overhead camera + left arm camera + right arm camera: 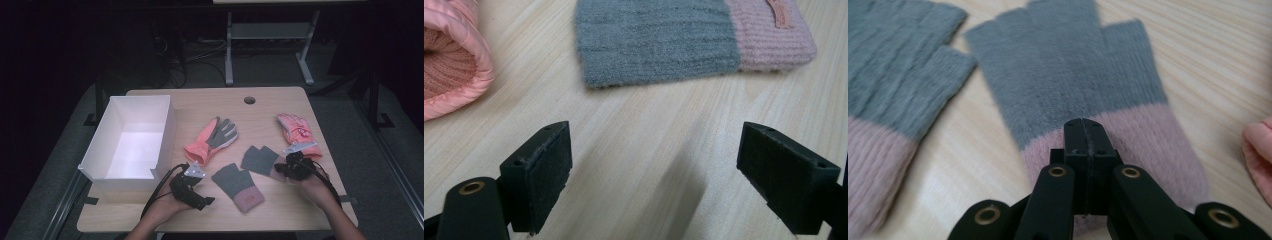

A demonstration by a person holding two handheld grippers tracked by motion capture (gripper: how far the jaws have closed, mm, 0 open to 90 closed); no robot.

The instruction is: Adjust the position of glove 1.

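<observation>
right gripper (1083, 131): jaws pressed together over the pink cuff of the right-hand grey fingerless glove (1068, 75); looks pinched on the knit, though how much fabric is caught i can't tell.
that glove: flat on the table (280, 100), near its right side, fingers pointing away from the gripper, pink ski glove (295, 127) just beyond it.
left gripper (654, 170): jaws wide apart, nothing between them, over bare wood just short of the other grey glove (659, 42).
other grey glove: near the table's middle, between the two hands, cuff toward the person.
white box (162, 132): open, at the left, well apart from the held glove.
risk 1: thin bite on the cuff, so the knit may slip out once lifted.
risk 2: dragging rather than lifting could snag the neighbouring grey glove and shift it.
risk 3: a limp glove may catch on the box wall on the way in.
</observation>
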